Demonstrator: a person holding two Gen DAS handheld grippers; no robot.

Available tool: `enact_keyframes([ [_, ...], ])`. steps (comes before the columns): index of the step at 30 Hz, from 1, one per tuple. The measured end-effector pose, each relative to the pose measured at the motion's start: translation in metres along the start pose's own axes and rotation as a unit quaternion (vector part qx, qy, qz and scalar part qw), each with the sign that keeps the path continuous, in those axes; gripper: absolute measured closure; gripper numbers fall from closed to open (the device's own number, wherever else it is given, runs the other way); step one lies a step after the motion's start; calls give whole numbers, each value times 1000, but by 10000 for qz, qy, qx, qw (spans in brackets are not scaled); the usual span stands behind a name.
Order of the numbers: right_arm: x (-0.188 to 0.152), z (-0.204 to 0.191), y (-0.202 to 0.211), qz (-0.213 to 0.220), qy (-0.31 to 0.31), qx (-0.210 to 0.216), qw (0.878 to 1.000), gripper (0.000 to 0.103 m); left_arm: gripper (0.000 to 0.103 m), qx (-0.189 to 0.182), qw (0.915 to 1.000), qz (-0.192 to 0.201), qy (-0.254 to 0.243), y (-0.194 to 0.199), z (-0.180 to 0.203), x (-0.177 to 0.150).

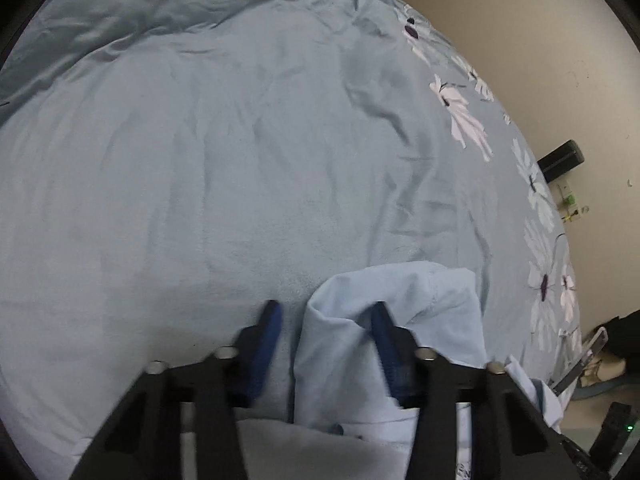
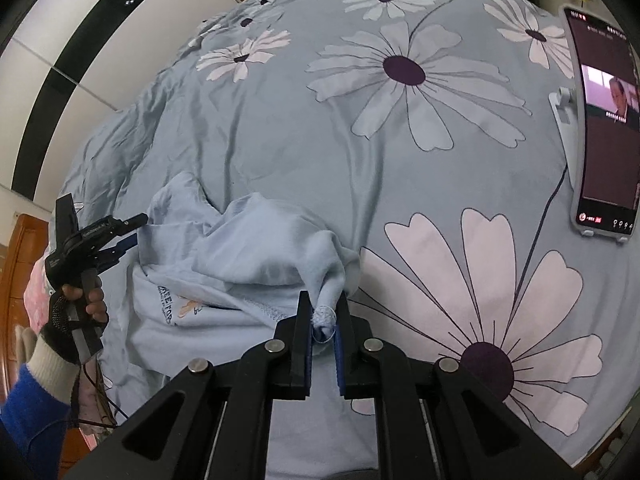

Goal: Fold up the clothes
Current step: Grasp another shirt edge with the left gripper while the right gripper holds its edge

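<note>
Left wrist view: left gripper [image 1: 326, 320] has jaws spread wide, nothing pinched betw. them; a hump of the light blue shirt [image 1: 404, 304] sits betw. the fingers and laps over the right finger [image 1: 383, 334], so cloth is touching but not clamped. Shirt lies bunched at the near edge of the bed [image 1: 200, 160], w/ most of the plain blue cover beyond it bare. Wall [image 1: 540, 40] off to the right. Right wrist view: right gripper [image 2: 323, 322] is closed tight on a gathered tip of the shirt [image 2: 256, 240], prob. a sleeve cuff or hem corner, can't tell which. Rest of shirt trails left in a crumpled heap on the flower-print cover [image 2: 400, 120], printed chest logo [image 2: 176, 304] facing up. Left gripper [image 2: 120, 240] seen at the shirt's far edge, jaws apart, held in a gloved hand [image 2: 68, 320]. Phone [image 2: 604, 128] on a stand at right, well apart from the shirt. Progress: early. Shirt isn't spread flat, no clean fold visible; still needs laying out, sleeves in, body folded.
</note>
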State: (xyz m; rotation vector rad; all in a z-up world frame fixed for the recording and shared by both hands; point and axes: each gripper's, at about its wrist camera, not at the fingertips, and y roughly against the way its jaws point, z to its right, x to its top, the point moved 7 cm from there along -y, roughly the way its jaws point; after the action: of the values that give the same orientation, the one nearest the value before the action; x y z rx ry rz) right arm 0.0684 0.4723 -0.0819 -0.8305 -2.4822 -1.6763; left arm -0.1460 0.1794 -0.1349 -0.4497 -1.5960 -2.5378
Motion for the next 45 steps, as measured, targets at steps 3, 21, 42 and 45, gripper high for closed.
enact_keyframes([
  [3,1,1,-1,-10,-14,-7,10000,94,97,-106,9999,15,90,-1,4,0],
  [21,102,-109,145,1982,1374,476,9693,97,99,-203,9527,2856,-1014,323,28,50],
  [42,-30,9,12,-528,1778,-1007,9775,86,92,890,9944,-31,-576,156,-92,-192],
  [45,-23,6,26,-345,1999,-1076,9733,74,77,748,9960,-131,-468,142,-86,-183],
])
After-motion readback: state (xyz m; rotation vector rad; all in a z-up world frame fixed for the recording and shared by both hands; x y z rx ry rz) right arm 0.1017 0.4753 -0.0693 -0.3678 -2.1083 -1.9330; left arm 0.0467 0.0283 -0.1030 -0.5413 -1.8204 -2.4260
